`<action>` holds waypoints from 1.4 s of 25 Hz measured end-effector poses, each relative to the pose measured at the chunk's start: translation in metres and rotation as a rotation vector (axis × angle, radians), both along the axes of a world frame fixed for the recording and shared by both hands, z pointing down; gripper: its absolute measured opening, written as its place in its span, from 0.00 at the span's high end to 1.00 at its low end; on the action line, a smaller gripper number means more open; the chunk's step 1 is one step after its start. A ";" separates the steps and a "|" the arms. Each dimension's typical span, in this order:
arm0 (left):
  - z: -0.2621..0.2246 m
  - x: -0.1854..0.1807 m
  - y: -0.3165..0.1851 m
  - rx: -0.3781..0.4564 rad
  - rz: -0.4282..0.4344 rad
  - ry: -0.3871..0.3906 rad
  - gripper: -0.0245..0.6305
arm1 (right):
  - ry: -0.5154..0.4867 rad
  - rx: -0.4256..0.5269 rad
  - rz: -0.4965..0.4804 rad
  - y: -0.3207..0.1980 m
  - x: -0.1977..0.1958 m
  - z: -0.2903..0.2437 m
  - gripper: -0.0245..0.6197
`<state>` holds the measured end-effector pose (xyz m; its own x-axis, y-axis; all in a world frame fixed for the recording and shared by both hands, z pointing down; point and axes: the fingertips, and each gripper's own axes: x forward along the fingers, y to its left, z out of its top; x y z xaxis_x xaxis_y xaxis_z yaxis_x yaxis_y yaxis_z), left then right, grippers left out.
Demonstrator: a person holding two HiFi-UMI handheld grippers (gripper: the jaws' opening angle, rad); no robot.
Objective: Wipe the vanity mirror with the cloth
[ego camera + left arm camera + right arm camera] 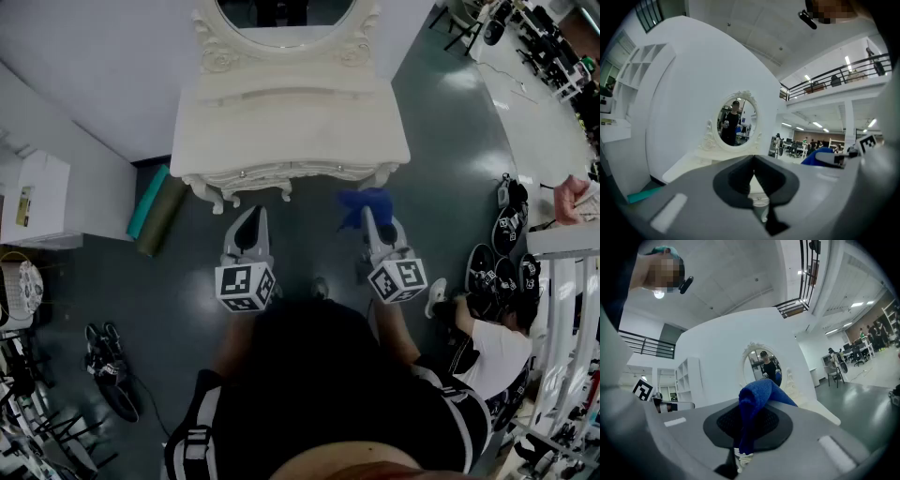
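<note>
Though bunched in the right hand-held gripper (368, 221), deep-blue cloth (757, 397).

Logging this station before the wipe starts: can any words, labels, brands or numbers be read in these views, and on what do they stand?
No words or numbers can be read in any view.
Cubes on the left gripper and right gripper: black-and-white square marker patterns only, no text.
The white box at the left of the head view: a small label, too small to read.
The blue cloth: no print shows.
</note>
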<state>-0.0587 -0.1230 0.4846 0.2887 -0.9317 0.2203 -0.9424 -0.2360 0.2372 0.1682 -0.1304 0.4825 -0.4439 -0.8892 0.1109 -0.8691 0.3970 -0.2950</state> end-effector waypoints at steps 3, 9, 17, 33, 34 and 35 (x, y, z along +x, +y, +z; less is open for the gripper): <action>0.001 0.002 0.001 -0.004 0.006 0.003 0.95 | 0.001 -0.007 0.009 0.000 0.003 0.001 0.92; 0.001 0.003 0.000 -0.005 0.011 0.000 0.95 | 0.012 -0.005 0.017 -0.004 0.005 0.000 0.92; 0.008 -0.001 0.001 -0.010 0.009 -0.003 0.95 | -0.030 0.020 0.008 -0.002 0.003 -0.002 0.92; 0.002 -0.034 0.018 -0.017 -0.064 -0.064 0.95 | 0.004 0.052 -0.074 -0.005 -0.032 -0.009 0.92; 0.000 -0.035 0.018 -0.016 -0.068 -0.067 0.95 | 0.001 0.052 -0.077 -0.005 -0.034 -0.010 0.92; -0.001 -0.035 0.018 -0.015 -0.071 -0.068 0.95 | 0.000 0.053 -0.079 -0.005 -0.036 -0.011 0.92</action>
<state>-0.0940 -0.1049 0.4839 0.2057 -0.9458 0.2514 -0.9707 -0.1645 0.1752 0.1326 -0.1349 0.4720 -0.5128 -0.8561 0.0644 -0.8344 0.4793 -0.2722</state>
